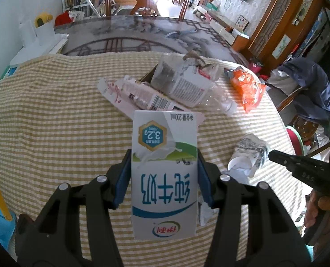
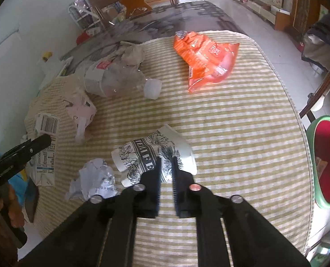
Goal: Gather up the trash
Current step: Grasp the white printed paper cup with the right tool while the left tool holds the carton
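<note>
A milk carton (image 1: 164, 175) is held clamped between the pads of the left tongs (image 1: 164, 173), above the checked cloth of the table (image 1: 53, 115). The right tongs (image 2: 166, 166), nearly closed and empty, are poised over a crushed paper cup (image 2: 153, 155). If gripped off-centre, the cup could be flattened further and slip free.

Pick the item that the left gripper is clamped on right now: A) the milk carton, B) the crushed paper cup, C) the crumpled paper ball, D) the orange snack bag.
A: in the left wrist view the left gripper has both blue pads pressed against the sides of the milk carton, while the orange snack bag and the crushed paper cup lie free on the checked cloth.
</note>
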`<state>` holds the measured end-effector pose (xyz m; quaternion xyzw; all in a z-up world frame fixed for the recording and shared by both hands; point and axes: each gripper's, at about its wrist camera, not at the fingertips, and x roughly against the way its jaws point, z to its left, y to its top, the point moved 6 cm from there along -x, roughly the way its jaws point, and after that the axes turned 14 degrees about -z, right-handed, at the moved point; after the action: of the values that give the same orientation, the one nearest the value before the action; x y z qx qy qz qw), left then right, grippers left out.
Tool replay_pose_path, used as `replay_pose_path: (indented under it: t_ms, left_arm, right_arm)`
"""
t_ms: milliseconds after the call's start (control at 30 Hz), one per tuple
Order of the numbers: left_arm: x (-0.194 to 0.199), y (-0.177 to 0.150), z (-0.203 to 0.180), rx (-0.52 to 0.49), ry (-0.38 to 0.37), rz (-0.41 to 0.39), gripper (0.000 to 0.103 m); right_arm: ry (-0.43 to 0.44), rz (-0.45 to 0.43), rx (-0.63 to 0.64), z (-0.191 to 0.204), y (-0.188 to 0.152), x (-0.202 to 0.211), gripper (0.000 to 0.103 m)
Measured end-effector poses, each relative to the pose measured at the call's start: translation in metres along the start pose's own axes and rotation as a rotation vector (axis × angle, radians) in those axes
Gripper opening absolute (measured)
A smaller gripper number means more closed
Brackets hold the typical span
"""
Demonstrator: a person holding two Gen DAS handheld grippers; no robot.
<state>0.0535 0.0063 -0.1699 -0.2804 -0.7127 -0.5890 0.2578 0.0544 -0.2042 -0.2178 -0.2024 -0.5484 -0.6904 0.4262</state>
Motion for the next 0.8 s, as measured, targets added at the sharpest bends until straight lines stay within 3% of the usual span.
replay_pose_path:
  t_ms: [100,167,200,267,467,633,800]
  left_arm:
    - [-0.001,0.001,-0.003,-0.002,-0.002,-0.002,0.051]
    - [-0.001,0.001,-0.003,0.004,-0.003,-0.003,0.051]
    - [-0.001,0.001,-0.003,0.006,-0.005,-0.002,0.051]
    - [-0.001,0.0,-0.003,0.004,-0.006,-0.001,0.051]
    - [-0.001,0.0,-0.005,-0.002,-0.011,0.003,0.051]
    - [-0.003,-0.002,-0.003,0.012,-0.01,0.014,0.051]
    - [-0.002,-0.004,0.002,0.019,-0.001,0.019,0.051]
  right_arm:
    - [-0.004,-0.012,-0.014,-0.001,0.004,0.005,0.014]
    - [-0.003,-0.033,-0.051,-0.003,0.008,0.008,0.063]
    - [-0.004,-0.051,-0.066,-0.003,0.011,0.01,0.07]
    - [-0.011,-0.061,-0.06,-0.002,0.016,0.011,0.072]
    - [0.004,0.016,0.031,0.013,0.014,-0.008,0.087]
    - [-0.018,0.09,0.168,0.03,0.005,-0.034,0.092]
    - [-0.048,0.097,0.245,0.034,0.003,-0.049,0.097]
